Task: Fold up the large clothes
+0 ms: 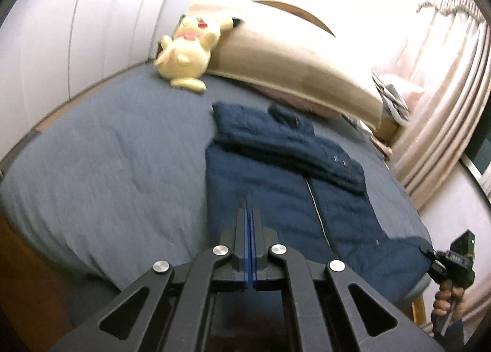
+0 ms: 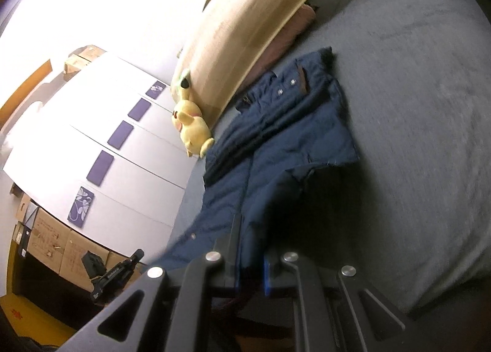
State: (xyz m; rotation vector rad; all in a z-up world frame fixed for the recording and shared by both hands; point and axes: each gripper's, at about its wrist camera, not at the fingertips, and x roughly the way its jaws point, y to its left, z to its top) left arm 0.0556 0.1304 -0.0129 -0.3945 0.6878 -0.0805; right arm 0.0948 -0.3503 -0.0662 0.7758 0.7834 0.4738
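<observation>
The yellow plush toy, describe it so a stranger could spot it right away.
Start at the grey bed and look to its head end. The yellow plush toy leans there against the long tan bolster, past the navy jacket. It is the only bright yellow, red-cheeked thing.

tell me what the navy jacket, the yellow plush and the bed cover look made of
Navy jacket: probably padded woven cloth, matte, with stitched quilt lines, a zip and small snaps. Yellow plush: soft pile fabric, fuzzy outline, likely polyester fleece. Bed cover: grey matte textile, faintly napped; the blur leaves the weave open.
</observation>
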